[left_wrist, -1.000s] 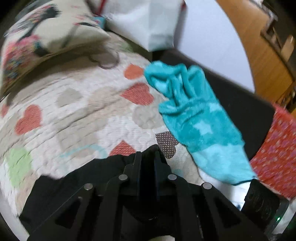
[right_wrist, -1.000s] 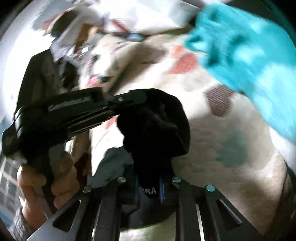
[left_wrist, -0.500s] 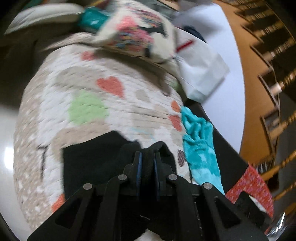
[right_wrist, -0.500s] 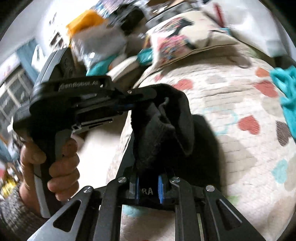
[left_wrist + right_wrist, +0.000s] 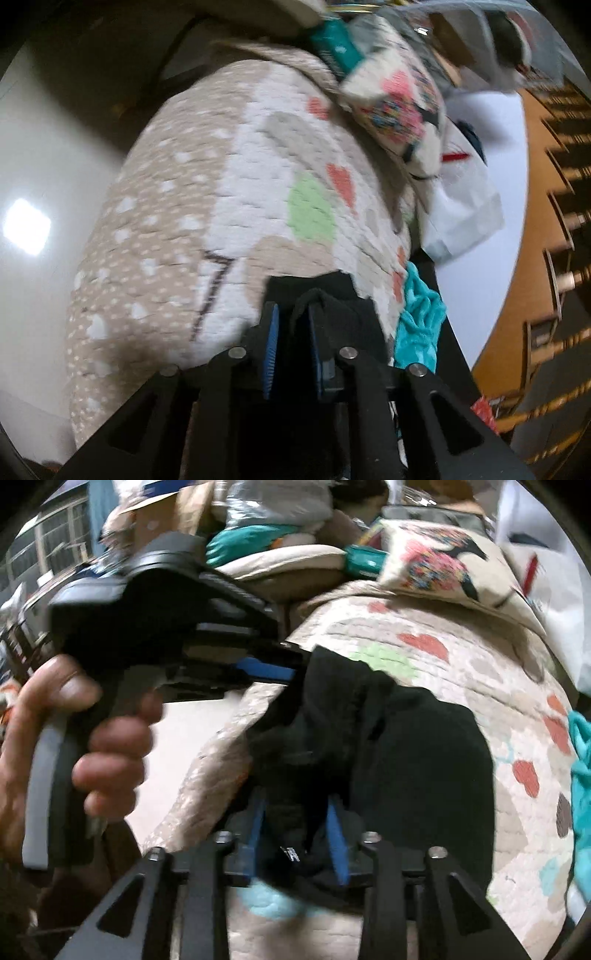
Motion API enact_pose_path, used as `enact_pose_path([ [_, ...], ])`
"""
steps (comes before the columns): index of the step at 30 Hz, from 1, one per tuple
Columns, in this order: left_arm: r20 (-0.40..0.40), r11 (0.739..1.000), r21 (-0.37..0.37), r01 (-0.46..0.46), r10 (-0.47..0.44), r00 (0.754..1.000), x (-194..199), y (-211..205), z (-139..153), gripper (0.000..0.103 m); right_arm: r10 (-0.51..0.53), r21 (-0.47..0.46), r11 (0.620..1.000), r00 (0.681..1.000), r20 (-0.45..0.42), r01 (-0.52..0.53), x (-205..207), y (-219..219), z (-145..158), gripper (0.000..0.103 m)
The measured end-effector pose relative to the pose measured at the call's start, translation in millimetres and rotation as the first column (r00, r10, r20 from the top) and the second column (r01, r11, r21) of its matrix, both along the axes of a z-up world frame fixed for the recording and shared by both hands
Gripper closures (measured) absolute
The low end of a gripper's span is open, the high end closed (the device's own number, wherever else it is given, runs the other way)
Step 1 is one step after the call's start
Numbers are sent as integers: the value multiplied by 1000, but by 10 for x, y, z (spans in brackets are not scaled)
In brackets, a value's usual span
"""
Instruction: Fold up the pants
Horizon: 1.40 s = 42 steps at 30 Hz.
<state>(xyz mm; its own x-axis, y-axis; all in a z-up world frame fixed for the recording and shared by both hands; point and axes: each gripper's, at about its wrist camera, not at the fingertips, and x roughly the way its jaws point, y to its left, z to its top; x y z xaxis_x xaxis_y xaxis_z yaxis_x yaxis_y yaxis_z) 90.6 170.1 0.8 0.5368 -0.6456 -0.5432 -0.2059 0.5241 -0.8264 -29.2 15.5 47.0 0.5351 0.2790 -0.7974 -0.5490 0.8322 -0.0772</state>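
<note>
The black pants [image 5: 424, 753] lie on the heart-patterned quilt [image 5: 480, 664], with one end lifted. My right gripper [image 5: 295, 819] is shut on a bunched black edge of the pants. My left gripper [image 5: 291, 325] is shut on another black edge of the pants [image 5: 332, 295]; it also shows in the right wrist view [image 5: 273, 668], held in a hand at the left, pinching the pants' upper corner. The two grippers hold the same lifted end, close together. The rest of the pants lies flat on the quilt.
A teal fleece garment [image 5: 417, 325] lies at the quilt's right edge, also in the right wrist view [image 5: 581, 775]. A printed pillow [image 5: 443, 561] and a white bag [image 5: 461, 210] sit at the back. The quilt's left edge [image 5: 110, 258] drops off to the floor.
Both grippers have carried the held end of the pants across the quilt, away from the teal garment toward the left edge. The pants now lie spread flatter behind them.
</note>
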Motion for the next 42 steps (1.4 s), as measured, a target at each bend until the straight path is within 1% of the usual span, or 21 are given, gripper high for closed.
enact_pose_path([
  [3,-27,1000,-4,-31,31,999,-36,91,-52,84,75,-30,997,997,34,-74,-140,145,-34,46],
  [5,-38,996,10,-85,85,996,-74,179,-35,79,107,-37,994,993,42,-106,-211,205,-47,32],
  [6,-46,992,7,-122,122,991,-95,245,-29,74,117,-33,993,992,37,-116,-225,219,-59,27],
  [7,-56,987,-6,-158,157,986,-118,314,-31,70,122,-31,992,992,31,-121,-234,228,-74,25],
  [8,-67,983,-13,-183,182,981,-142,367,-34,70,124,-29,992,992,29,-123,-235,225,-85,22],
  [10,-81,973,1,-231,231,970,-212,446,18,70,124,-24,992,992,27,-123,-252,196,-88,20],
  [11,-66,972,17,-233,233,970,-223,441,86,70,124,-19,992,992,18,-124,-253,164,-79,20],
  [14,12,978,122,-171,171,985,-231,254,395,70,140,-2,990,990,-7,-140,-296,67,-9,20],
  [15,42,979,154,-133,128,991,-208,138,504,70,148,9,989,989,-18,-147,-318,14,23,20],
  [18,82,977,210,-47,30,996,-130,-160,667,66,149,52,988,987,-63,-146,-367,-199,118,20],
  [19,87,974,226,-21,2,996,-97,-254,680,62,136,73,989,988,-73,-131,-379,-305,158,20],
  [21,64,961,275,18,-37,997,-10,-427,627,56,91,109,991,992,-84,-81,-378,-528,223,20],
  [24,-30,939,343,32,-24,999,138,-513,357,54,-15,159,987,994,-108,32,-318,-905,285,20],
  [25,-64,942,336,28,-7,998,179,-483,236,49,-58,172,982,991,-118,78,-276,-1043,297,20],
  [27,-100,957,290,3,27,995,184,-393,90,40,-134,192,969,982,-133,158,-187,-1256,324,20],
  [28,-105,964,264,-17,46,993,164,-345,57,39,-173,209,957,975,-140,200,-134,-1365,355,20],
  [29,-100,971,238,-30,55,993,132,-310,58,39,-212,231,942,966,-149,243,-75,-1475,394,20],
  [31,-83,974,223,-39,59,995,75,-272,107,39,-277,275,908,945,-172,316,40,-1666,476,20],
  [35,-47,961,269,-71,87,995,-57,-186,282,39,-369,315,846,899,-237,431,327,-1905,592,20],
  [40,-40,957,252,-145,160,986,-312,-40,398,39,-381,353,808,875,-298,472,602,-1904,626,20],
  [42,-22,953,263,-148,159,987,-452,-108,492,39,-370,382,795,875,-311,472,678,-1872,585,20],
])
